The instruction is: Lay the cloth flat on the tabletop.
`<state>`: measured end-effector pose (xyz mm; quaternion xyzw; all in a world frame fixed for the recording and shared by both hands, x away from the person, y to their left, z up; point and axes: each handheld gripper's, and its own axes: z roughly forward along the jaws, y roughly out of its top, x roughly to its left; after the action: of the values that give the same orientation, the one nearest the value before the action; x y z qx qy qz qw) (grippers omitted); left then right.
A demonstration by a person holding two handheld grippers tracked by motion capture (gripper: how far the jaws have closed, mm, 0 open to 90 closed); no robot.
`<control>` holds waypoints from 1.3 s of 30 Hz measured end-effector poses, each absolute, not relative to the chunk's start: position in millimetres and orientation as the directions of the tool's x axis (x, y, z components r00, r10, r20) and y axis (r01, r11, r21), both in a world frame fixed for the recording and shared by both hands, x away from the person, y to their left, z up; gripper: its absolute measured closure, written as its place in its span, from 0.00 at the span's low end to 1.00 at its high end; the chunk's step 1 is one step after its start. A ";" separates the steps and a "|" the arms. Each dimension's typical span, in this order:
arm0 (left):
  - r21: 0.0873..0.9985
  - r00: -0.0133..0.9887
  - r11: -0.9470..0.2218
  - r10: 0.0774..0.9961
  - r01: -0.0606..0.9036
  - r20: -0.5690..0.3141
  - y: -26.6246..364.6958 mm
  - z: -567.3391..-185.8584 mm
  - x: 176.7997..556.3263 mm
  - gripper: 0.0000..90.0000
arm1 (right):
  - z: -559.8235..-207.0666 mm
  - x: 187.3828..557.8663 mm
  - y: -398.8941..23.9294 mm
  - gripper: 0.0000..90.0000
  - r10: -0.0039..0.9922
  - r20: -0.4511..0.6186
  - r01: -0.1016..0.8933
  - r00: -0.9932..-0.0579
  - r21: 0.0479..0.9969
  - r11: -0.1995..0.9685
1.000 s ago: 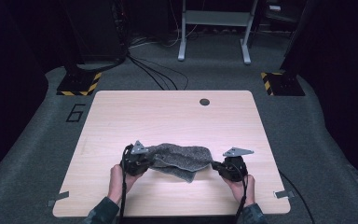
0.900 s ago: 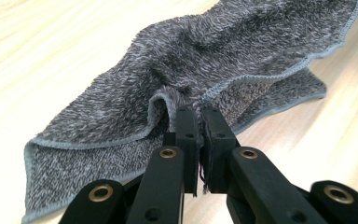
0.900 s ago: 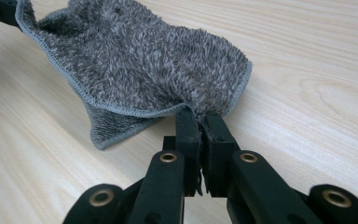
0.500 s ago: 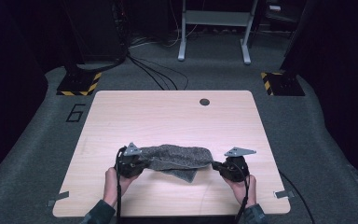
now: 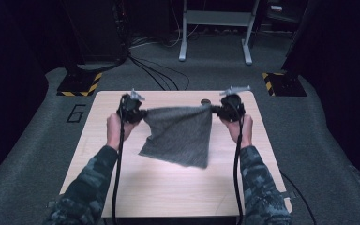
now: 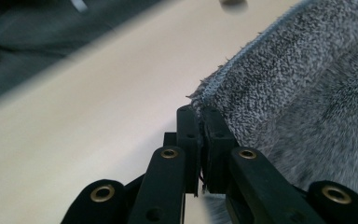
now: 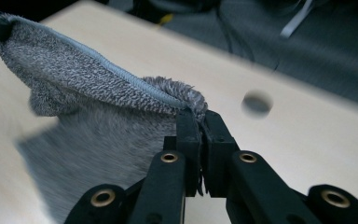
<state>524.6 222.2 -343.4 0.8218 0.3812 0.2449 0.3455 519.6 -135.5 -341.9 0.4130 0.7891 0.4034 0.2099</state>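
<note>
- Left: we see the left hand-held gripper (image 5: 139, 113) with its jaws clamped on one upper corner of the grey towel (image 5: 180, 133); in the left gripper view the hemmed edge of the towel (image 6: 279, 88) runs straight out of the closed jaws of the left hand-held gripper (image 6: 200, 115).
- Change, left to right: a second ago the towel lay bunched on the near part of the table (image 5: 122, 187) between the two grippers; now it hangs spread between them, lifted and carried toward the far half of the table. We judge that the towel is being opened out, most likely to be laid flat or folded.
- Centre: the towel hangs as a sheet from its taut top edge, with its lower edge slanting and blurred just above the table; whether it touches the wood we cannot tell.
- Right: the right hand-held gripper (image 5: 219, 111) is clamped on the other upper corner; in the right gripper view the towel (image 7: 88, 121) bunches at the closed jaws of the right hand-held gripper (image 7: 200, 114).
- Pose: both forearms reach forward from the bottom edge, with the hands raised level with each other, well apart, and the grippers pointing inward toward each other.
</note>
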 end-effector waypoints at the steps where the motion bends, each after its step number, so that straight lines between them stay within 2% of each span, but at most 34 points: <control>1: 0.773 0.583 -0.469 0.796 0.427 0.161 221.8 -327.7 522.1 0.97 | -325.0 519.4 -133.7 0.97 0.821 -0.013 0.458 -0.571 0.825 0.331; 3: 0.791 0.587 -0.491 0.781 0.366 0.213 221.3 -305.7 511.1 0.97 | -294.0 512.1 -132.4 0.97 0.811 -0.062 0.400 -0.582 0.846 0.352; 5: 0.799 0.601 -0.499 0.766 0.335 0.227 221.6 -301.0 496.4 0.97 | -282.0 500.1 -134.8 0.97 0.802 -0.074 0.372 -0.593 0.858 0.354; 8: 0.791 0.623 -0.524 0.743 0.316 0.243 220.0 -321.0 475.4 0.96 | -294.0 480.8 -139.6 0.97 0.785 -0.071 0.371 -0.616 0.853 0.368; 12: 0.769 0.678 -0.533 0.712 0.353 0.183 216.0 -373.5 447.3 0.96 | -357.9 450.7 -143.7 0.96 0.768 -0.053 0.443 -0.639 0.791 0.422; 17: 0.711 0.731 -0.555 0.677 0.432 0.084 207.4 -445.5 409.3 0.94 | -457.2 414.3 -153.9 0.95 0.770 0.073 0.586 -0.633 0.695 0.416; 21: 0.669 0.748 -0.560 0.664 0.488 0.009 204.3 -486.0 385.0 0.90 | -498.5 390.4 -161.4 0.92 0.779 0.149 0.649 -0.609 0.658 0.382; 26: 0.664 0.753 -0.534 0.654 0.524 -0.069 215.4 -490.6 368.9 0.69 | -496.7 368.7 -178.0 0.74 0.780 0.190 0.670 -0.596 0.653 0.352; 28: 0.680 0.732 -0.492 0.674 0.544 -0.098 223.8 -482.3 369.6 0.55 | -486.8 365.9 -186.7 0.64 0.783 0.193 0.668 -0.592 0.661 0.342; 30: 0.695 0.718 -0.469 0.689 0.545 -0.098 230.6 -473.2 374.8 0.50 | -477.0 369.2 -191.2 0.55 0.782 0.187 0.650 -0.595 0.684 0.331; 35: 0.723 0.667 -0.416 0.741 0.552 -0.082 233.5 -456.4 401.5 0.36 | -456.1 398.1 -182.3 0.35 0.769 0.164 0.614 -0.617 0.712 0.341; 38: 0.703 0.656 -0.445 0.754 0.555 -0.041 215.2 -466.0 419.5 0.28 | -464.1 427.6 -162.8 0.24 0.762 0.139 0.607 -0.633 0.700 0.377; 39: 0.693 0.661 -0.450 0.748 0.564 -0.053 209.5 -470.4 424.8 0.27 | -468.8 435.9 -156.5 0.21 0.755 0.119 0.597 -0.645 0.696 0.400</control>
<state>424.8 209.5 -470.4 0.8412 0.3900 0.1311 0.3508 435.9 -156.5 -468.8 0.4073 0.8296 0.3662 0.1080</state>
